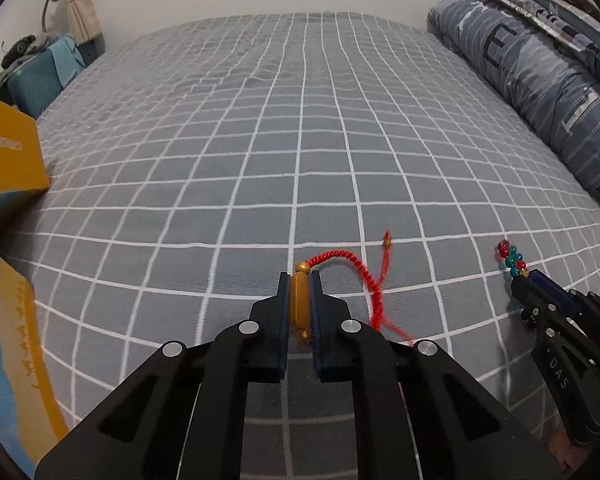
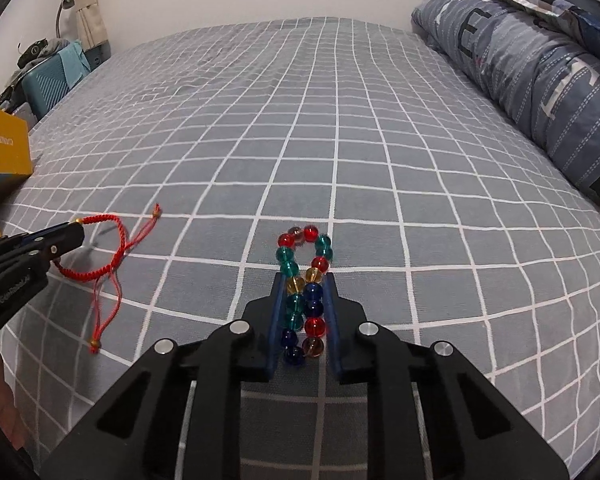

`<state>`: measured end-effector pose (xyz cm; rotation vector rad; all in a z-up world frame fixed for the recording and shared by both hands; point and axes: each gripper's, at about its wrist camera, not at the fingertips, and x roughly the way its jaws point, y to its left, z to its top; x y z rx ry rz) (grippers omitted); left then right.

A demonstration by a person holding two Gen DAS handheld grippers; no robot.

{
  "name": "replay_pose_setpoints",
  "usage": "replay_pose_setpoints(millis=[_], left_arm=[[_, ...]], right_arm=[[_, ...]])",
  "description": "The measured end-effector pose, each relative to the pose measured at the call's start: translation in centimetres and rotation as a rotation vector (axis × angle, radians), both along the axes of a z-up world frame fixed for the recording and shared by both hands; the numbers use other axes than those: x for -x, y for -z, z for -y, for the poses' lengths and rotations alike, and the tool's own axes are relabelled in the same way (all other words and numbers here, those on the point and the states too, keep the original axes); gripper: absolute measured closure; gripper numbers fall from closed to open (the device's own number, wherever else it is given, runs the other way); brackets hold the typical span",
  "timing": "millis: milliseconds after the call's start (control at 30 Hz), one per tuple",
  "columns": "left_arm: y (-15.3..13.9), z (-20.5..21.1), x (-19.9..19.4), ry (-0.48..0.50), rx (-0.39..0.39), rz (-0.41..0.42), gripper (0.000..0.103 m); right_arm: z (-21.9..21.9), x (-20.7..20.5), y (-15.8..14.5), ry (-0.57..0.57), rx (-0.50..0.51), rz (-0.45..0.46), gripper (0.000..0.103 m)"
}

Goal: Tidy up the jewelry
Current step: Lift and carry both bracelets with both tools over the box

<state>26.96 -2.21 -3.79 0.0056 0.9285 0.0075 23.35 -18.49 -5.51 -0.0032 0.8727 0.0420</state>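
My left gripper [image 1: 299, 300] is clenched on the red cord bracelet [image 1: 354, 268], its fingers [image 1: 283, 312] squeezing the long amber-gold bead from both sides w/ a small round gold bead poking out past the tips. I judge I grip the bead, not the cord, because it's the only rigid part; the thin braid would slip through. The braided red cord loops out to the right of the tips and trails onto the bed [image 1: 260, 140], w/ two loose tails ending in tiny gold beads. In the right wrist view the loop hangs partly off the sheet, so the bracelet looks lifted a bit, tails dragging.

My right gripper [image 2: 304, 312] grasps the bead bracelet [image 2: 305, 280]. The fingers [image 2: 277, 320] press the ring flat into two rows, so the near half sits between them and the far end bulges out past the tips as a small loop. Pinching both strands at once probably stops the round beads rolling away. Beads are glassy and see-through: red, teal, dark blue, amber, one or two brownish.

Both pieces are near the bed's near edge, the cord one toward the left side, just beside each other's grippers but apart. A yellow box [image 1: 8, 152] sits at the bed's left edge, likely where they go. A folded quilt [image 1: 540, 80] lies along the right edge.
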Motion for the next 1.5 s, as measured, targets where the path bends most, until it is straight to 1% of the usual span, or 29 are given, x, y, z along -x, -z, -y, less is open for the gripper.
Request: replay_pose_setpoints(millis=[33, 67, 300, 500, 833, 967, 1167, 1267, 1367, 1500], left_arm=[[-0.5, -0.1, 0.3, -0.002, -0.001, 0.006, 0.095], [-0.9, -0.2, 0.4, -0.003, 0.0, 0.009, 0.095], [-3.1, -0.8, 2.1, -0.014, 0.005, 0.029, 0.095], [-5.1, -1.9, 4.0, -0.028, 0.007, 0.053, 0.095], [-9.3, -4.9, 7.5, -0.072, 0.011, 0.102, 0.095], [-11.0, -6.9, 9.3, -0.099, -0.004, 0.12, 0.095], [-14.0, -11.2, 12.9, -0.159, -0.023, 0.154, 0.095], [-15.3, -13.9, 14.9, -0.197, -0.019, 0.166, 0.095], [-16.4, -17.1, 17.0, -0.245, -0.016, 0.178, 0.095], [-17.5, -21.1, 19.8, -0.314, -0.021, 0.196, 0.095]], right_arm=[[-0.1, 0.2, -0.4, 0.0, 0.001, 0.007, 0.089], [-0.2, 0.4, -0.9, 0.0, 0.007, 0.015, 0.094], [-0.7, 1.7, -3.6, 0.001, 0.016, 0.053, 0.094], [-1.0, 3.2, -5.8, -0.001, 0.003, 0.076, 0.094], [-3.6, 5.7, -10.1, -0.028, -0.001, 0.129, 0.094], [-5.9, 6.9, -12.2, -0.061, -0.002, 0.156, 0.094], [-10.1, 8.2, -14.8, -0.126, -0.014, 0.186, 0.094], [-12.9, 8.8, -16.3, -0.175, -0.026, 0.194, 0.094], [-16.3, 9.7, -18.1, -0.229, -0.03, 0.223, 0.094], [-20.5, 10.6, -19.6, -0.303, -0.049, 0.24, 0.094]])
